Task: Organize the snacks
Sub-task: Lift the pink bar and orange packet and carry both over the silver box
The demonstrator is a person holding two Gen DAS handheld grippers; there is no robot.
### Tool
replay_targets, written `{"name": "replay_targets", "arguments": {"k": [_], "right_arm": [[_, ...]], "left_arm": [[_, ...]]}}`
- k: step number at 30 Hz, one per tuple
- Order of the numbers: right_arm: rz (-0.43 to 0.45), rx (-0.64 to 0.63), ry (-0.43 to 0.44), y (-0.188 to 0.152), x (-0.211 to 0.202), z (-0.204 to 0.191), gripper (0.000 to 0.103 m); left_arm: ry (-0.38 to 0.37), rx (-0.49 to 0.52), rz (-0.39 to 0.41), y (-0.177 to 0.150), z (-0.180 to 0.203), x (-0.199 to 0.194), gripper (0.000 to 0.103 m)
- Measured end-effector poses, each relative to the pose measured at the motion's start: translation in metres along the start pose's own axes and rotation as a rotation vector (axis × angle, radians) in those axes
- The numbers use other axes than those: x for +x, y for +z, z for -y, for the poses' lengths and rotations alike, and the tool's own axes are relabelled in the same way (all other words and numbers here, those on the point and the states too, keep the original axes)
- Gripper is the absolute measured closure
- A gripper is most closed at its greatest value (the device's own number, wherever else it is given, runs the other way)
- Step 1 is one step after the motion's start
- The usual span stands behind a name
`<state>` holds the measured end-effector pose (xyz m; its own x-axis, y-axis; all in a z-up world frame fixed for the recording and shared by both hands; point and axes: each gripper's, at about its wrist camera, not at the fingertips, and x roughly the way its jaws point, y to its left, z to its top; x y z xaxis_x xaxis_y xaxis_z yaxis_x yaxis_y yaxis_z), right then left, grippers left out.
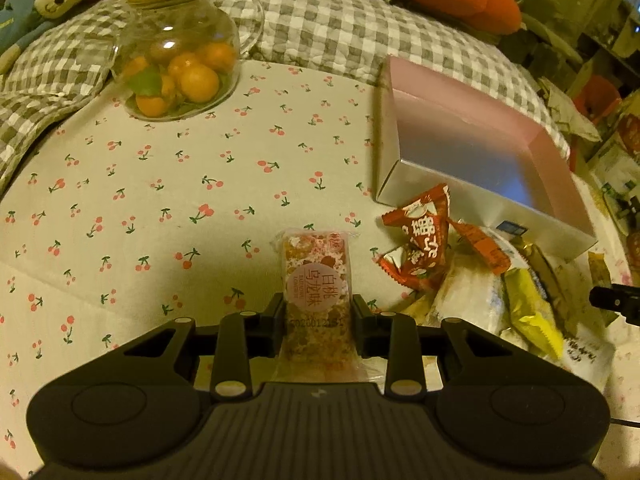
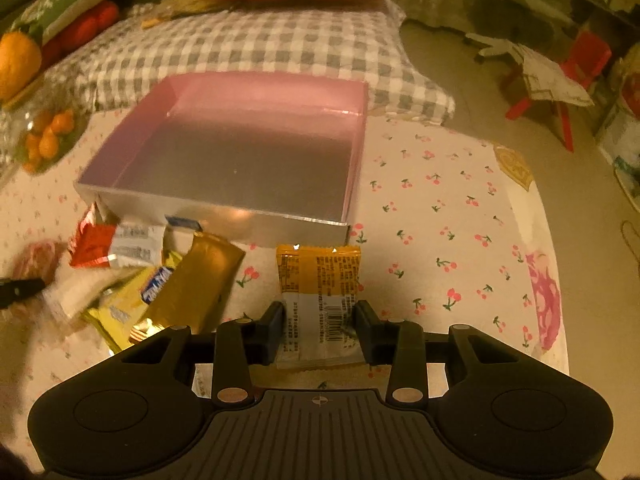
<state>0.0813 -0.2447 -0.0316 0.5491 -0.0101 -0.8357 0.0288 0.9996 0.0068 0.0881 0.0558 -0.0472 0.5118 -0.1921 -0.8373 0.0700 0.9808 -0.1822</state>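
Closest to us in the left wrist view, the left tool [image 1: 318,312] was clenched on a pink speckled snack bar in a clear wrapper [image 1: 318,280], its black pads pressing both long sides with the far end jutting ahead over the cherry-print cloth on the counter [image 1: 160,200]. Our right tool [image 2: 320,316] was likewise gripping a flat yellow-and-white foil snack packet [image 2: 318,280] by its near half, the far half sticking out toward the box. That open, shallow, pink-lined cardboard box [image 2: 256,148] sat empty just beyond the packet and to the right of the bar. A loose heap of other snacks lay against its near wall: a red triangular foil packet [image 1: 420,240], a gold foil bar [image 2: 200,280] and a yellow foil wrapper [image 1: 528,304] among them.

We judged the risks to lie mostly in the carry. Both wrappers were slick, so either snack could slide or swing in its grip and fall short of the box. The two tools were near each other and headed for the same opening, so they could collide above it. Coming in low could catch the thin near wall and shove the light box back toward the grey checked cushion [image 2: 256,52]. A wide swing on the left might also clip the round glass jar of small orange fruit [image 1: 180,68] standing well to that side
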Motion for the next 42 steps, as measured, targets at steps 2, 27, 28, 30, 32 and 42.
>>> {"name": "replay_targets", "arguments": {"k": [2,27,28,30,32,42], "right_arm": [[0.015,0.019,0.000,0.002,-0.005,0.002,0.066],[0.061,0.209,0.146,0.033,-0.028,0.010,0.066],[0.060,0.216,0.153,0.036,-0.028,0.010,0.066],[0.063,0.227,0.162,0.043,-0.026,0.010,0.066],[0.067,0.235,0.165,0.049,-0.023,0.010,0.066],[0.086,0.275,0.247,0.077,0.003,0.020,0.066]], "left_arm": [[-0.013,-0.004,0.006,0.004,-0.002,-0.005,0.073],[-0.129,-0.006,0.077,0.029,0.017,-0.035,0.073],[-0.131,-0.003,0.078,0.031,0.020,-0.034,0.073],[-0.137,0.002,0.083,0.036,0.026,-0.032,0.074],[-0.142,0.017,0.091,0.041,0.033,-0.030,0.073],[-0.162,0.085,0.118,0.073,0.069,-0.005,0.073]]}}
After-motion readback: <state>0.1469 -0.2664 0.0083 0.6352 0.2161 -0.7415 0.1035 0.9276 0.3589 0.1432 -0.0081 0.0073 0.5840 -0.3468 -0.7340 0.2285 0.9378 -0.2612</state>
